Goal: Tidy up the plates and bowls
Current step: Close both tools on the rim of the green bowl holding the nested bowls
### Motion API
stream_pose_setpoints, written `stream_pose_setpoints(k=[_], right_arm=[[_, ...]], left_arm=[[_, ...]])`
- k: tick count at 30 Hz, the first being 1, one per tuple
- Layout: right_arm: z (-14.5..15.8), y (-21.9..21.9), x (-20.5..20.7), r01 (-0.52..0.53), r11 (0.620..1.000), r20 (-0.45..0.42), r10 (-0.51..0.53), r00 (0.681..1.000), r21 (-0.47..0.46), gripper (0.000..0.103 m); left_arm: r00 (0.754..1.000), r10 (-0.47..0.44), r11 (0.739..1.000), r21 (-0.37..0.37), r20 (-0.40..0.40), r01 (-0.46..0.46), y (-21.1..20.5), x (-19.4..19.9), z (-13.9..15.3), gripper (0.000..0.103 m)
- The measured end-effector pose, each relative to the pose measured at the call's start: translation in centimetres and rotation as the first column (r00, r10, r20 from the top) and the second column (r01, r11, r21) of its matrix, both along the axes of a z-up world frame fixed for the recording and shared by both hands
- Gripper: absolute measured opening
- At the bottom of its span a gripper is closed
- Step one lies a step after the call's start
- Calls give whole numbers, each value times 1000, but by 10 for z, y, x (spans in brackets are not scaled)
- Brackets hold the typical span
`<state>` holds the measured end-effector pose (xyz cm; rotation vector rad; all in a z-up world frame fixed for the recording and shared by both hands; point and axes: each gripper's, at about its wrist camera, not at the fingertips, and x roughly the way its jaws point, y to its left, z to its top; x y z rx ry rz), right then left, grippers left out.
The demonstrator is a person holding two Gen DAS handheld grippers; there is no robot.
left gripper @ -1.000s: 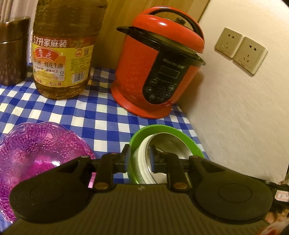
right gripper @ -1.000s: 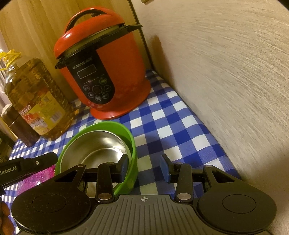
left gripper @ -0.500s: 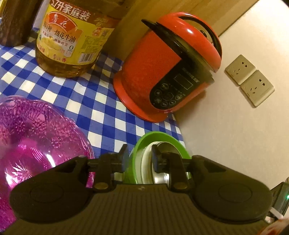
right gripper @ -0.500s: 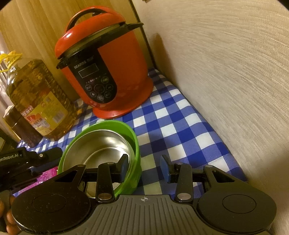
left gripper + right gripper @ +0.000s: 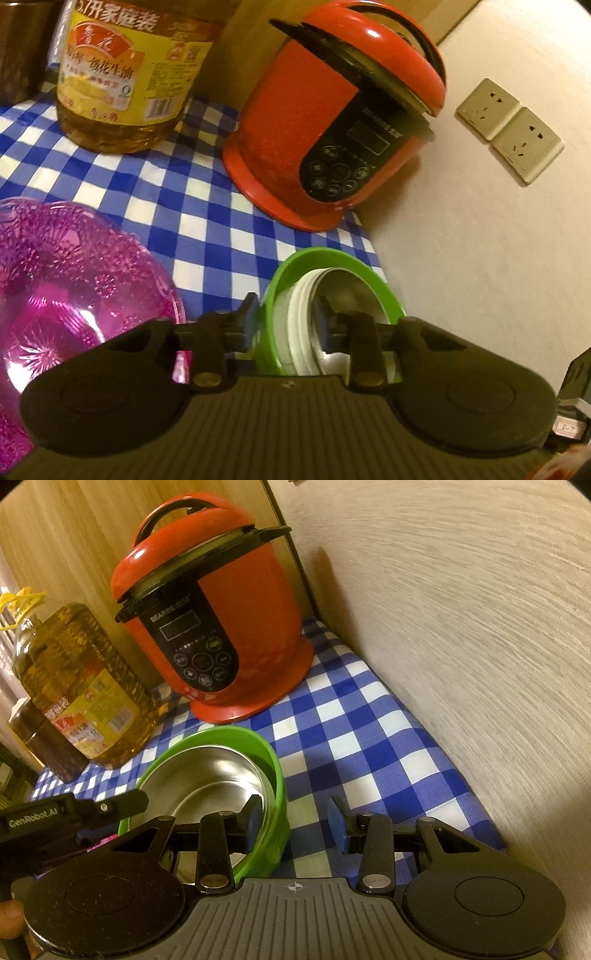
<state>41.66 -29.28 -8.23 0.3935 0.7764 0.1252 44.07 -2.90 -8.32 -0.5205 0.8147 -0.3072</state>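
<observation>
With the green bowl (image 5: 236, 771) in front of the red cooker (image 5: 218, 627), left gripper (image 5: 286, 314) loosely straddling its rim and right gripper (image 5: 295, 819) part-open, holding nothing, withdraw both straight back.

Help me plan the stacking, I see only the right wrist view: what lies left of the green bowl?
Observer: A pink glass bowl sits on the checked cloth beside the green bowl.
Operator: Where are the left gripper's fingers?
Observer: The left gripper straddles the green bowl's near rim, one finger outside, one inside; the pads seem not to press.
Operator: Anything on the wall?
Observer: Two sockets, right of the red cooker.
</observation>
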Motion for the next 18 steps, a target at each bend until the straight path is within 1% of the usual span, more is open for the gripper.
stream_pose_setpoints(k=[2, 10, 18], right_arm=[[0, -1, 0, 3, 1000, -2, -3, 1000, 12, 40], [0, 0, 3, -5, 999, 1, 5, 1000, 32, 40], [-6, 5, 9, -20, 999, -24, 21, 999, 43, 40]], left_arm=[[1000, 0, 1000, -1, 1, 0, 1, 0, 0, 27], [1000, -13, 998, 65, 5, 13, -6, 2, 2, 23], [999, -35, 992, 123, 16, 33, -12, 2, 3, 22]])
